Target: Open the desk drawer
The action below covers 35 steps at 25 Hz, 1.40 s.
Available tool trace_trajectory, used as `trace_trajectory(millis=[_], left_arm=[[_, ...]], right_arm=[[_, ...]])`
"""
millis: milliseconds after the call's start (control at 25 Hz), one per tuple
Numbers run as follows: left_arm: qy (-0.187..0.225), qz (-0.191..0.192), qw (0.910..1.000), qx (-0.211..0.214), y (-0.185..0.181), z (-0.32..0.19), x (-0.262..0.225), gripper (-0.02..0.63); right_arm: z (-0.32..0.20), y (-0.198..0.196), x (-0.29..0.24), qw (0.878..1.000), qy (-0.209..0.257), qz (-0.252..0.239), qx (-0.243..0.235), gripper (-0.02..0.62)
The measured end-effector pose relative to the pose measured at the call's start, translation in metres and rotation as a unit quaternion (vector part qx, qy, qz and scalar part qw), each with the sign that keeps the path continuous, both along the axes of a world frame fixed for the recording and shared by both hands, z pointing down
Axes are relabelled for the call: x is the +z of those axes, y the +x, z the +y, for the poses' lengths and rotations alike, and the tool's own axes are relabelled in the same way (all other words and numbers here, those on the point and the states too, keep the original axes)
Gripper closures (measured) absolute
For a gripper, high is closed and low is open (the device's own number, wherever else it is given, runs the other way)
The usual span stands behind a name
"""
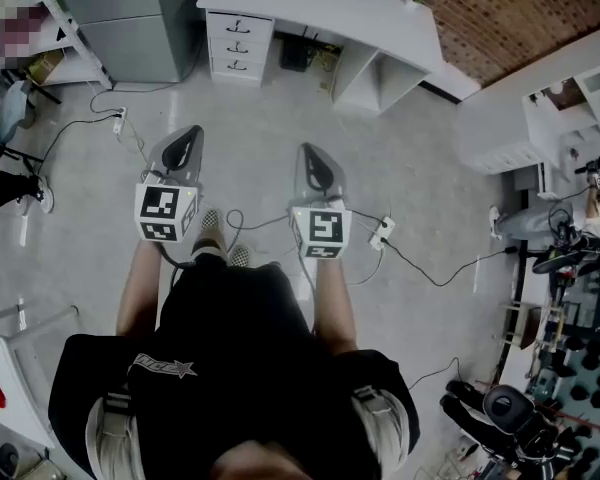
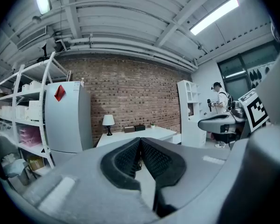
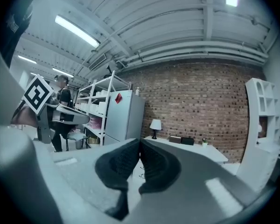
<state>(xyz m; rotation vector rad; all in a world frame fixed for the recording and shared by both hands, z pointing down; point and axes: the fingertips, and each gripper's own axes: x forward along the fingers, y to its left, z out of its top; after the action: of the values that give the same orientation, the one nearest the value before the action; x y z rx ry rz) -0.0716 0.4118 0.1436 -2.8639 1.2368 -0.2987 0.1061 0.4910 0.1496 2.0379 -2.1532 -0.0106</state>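
The white desk [image 1: 320,13] stands across the floor at the top of the head view. Its stack of three drawers [image 1: 238,43] is at its left end, all closed. Both grippers are held out level in front of the person, well short of the desk. My left gripper [image 1: 187,133] is shut with nothing in it, and its ribbed pads [image 2: 130,157] meet at the tips. My right gripper [image 1: 311,152] is also shut and empty, pads [image 3: 151,164] together. The desk top [image 2: 130,135] [image 3: 196,149] shows beyond the jaws in both gripper views; the drawers are hidden there.
A grey cabinet [image 1: 130,18] stands left of the desk. Cables and a power strip [image 1: 382,233] lie on the floor ahead. A white shelf unit [image 1: 570,108] is at the right. A lamp [image 2: 108,121] sits on the desk. Another person [image 2: 221,101] stands by the shelves.
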Motion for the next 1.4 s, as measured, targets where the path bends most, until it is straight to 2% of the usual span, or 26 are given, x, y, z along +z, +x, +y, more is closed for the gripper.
trace_trajectory(millis=[240, 480, 680, 1400], left_arm=[[-0.003, -0.002, 1.0, -0.001, 0.007, -0.028, 0.006, 0.595], [-0.003, -0.003, 1.0, 0.001, 0.031, -0.081, 0.005, 0.595], [-0.008, -0.004, 1.0, 0.0, 0.045, -0.139, 0.005, 0.595], [-0.05, -0.013, 0.9987, 0.001, 0.059, -0.353, 0.042, 0.595]], right_arm=[[-0.026, 0.007, 0.007, 1.0, -0.005, 0.009, 0.003, 0.592], [-0.077, 0.03, 0.011, 1.0, -0.007, 0.007, 0.01, 0.592], [-0.14, 0.041, 0.011, 1.0, -0.007, 0.011, 0.002, 0.592], [-0.358, 0.051, 0.035, 0.999, -0.031, 0.008, 0.003, 0.592]])
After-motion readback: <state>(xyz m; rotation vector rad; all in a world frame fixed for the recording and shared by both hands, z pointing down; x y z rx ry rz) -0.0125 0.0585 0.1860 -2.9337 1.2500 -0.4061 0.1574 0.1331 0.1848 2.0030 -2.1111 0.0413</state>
